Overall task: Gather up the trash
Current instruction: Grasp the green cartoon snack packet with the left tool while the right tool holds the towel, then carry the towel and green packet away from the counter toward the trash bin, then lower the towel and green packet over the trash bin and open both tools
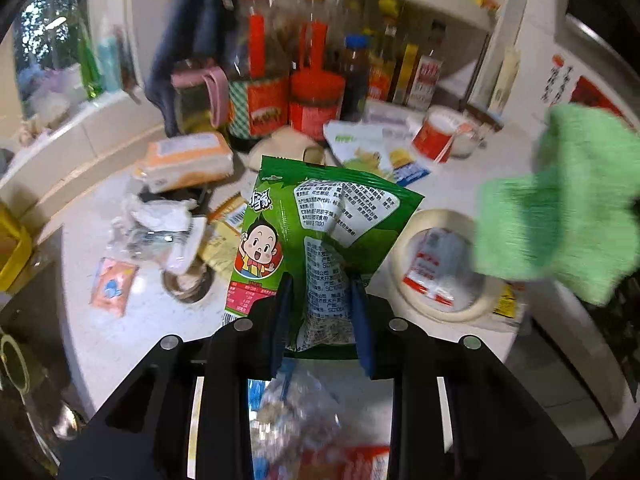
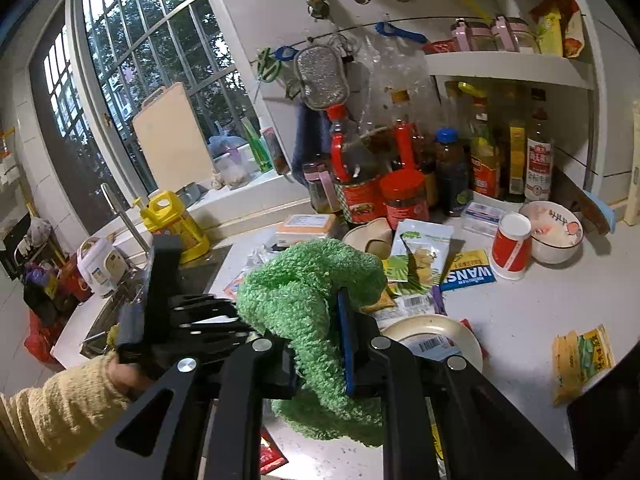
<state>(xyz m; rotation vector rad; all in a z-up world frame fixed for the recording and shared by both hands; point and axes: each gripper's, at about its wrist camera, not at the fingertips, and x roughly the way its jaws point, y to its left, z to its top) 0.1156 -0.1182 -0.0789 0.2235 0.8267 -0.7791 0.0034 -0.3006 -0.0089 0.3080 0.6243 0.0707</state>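
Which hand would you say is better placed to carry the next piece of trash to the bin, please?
The left. The left gripper is already shut on a green snack packet, lifted off the counter. The right gripper is shut on a green cloth, which is not trash.

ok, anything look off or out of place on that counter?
Yes. Wrappers and packets lie scattered over the counter. A cup lies tipped against a bowl. Right gripper holds a green cloth, not trash.
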